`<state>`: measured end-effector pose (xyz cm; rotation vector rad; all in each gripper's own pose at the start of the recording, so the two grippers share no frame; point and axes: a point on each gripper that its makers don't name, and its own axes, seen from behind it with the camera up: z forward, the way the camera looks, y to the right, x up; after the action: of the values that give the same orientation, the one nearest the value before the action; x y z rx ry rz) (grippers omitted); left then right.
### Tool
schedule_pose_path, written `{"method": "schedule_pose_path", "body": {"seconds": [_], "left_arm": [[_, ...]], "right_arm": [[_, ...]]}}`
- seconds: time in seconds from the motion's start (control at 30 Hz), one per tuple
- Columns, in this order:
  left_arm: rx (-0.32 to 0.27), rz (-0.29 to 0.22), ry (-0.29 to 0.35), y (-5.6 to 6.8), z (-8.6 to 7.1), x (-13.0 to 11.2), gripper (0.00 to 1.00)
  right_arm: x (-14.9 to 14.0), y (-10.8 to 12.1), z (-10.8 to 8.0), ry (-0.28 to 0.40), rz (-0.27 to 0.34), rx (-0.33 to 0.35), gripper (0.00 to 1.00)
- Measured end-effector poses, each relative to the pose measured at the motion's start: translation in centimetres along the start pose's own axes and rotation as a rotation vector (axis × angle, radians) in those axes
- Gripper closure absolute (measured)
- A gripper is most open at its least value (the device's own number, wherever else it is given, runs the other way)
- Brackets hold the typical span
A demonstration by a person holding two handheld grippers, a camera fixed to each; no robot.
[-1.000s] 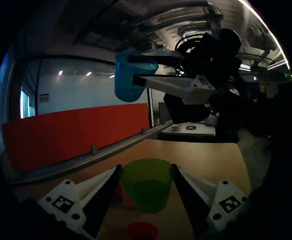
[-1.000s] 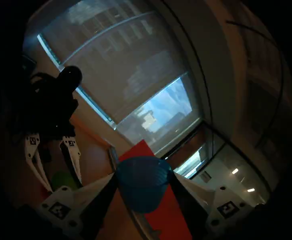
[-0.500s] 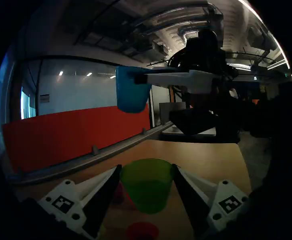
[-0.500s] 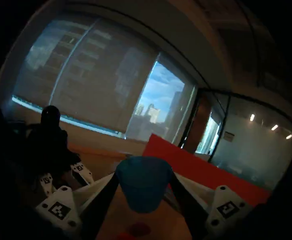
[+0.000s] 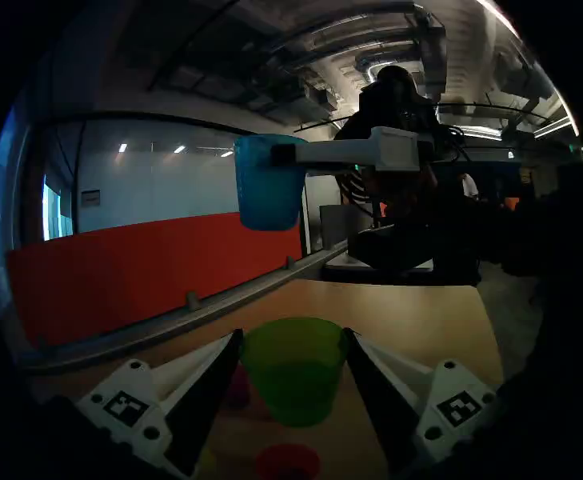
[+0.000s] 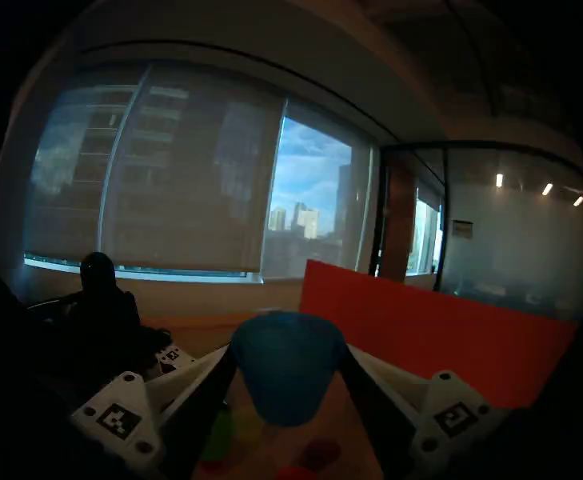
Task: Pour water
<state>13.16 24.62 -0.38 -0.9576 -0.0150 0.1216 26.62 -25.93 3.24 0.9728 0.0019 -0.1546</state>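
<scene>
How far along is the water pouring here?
Likely poured: the green cup, clamped in the left hand-held gripper, looks partly filled. In hand: the right hand-held gripper holds the blue cup upright above the table, no stream visible. Left: setting both cups down.

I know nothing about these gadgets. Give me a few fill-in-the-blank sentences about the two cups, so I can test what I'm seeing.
1. The blue cup held in the right gripper has its opening facing ____.
2. In the left gripper view, the blue cup hangs ____ than the green cup held in the left gripper.
3. The long panel beside the table is coloured ____.
Missing words: up; higher; red.
</scene>
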Motion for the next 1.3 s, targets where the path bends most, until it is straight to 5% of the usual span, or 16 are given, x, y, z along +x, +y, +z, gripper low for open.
{"method": "schedule_pose_path", "body": {"seconds": [0.87, 1.3], "left_arm": [[0.038, -0.005, -0.01, -1.3, -1.4, -0.5, 0.1], [0.026, -0.009, -0.018, -0.5, -1.6, -0.7, 0.1]], "right_arm": [[-5.8, 1.4, -3.3, -0.077, 0.047, -0.051, 0.09], [-8.6, 1.5, -4.8, -0.121, 0.055, -0.066, 0.09]]}}
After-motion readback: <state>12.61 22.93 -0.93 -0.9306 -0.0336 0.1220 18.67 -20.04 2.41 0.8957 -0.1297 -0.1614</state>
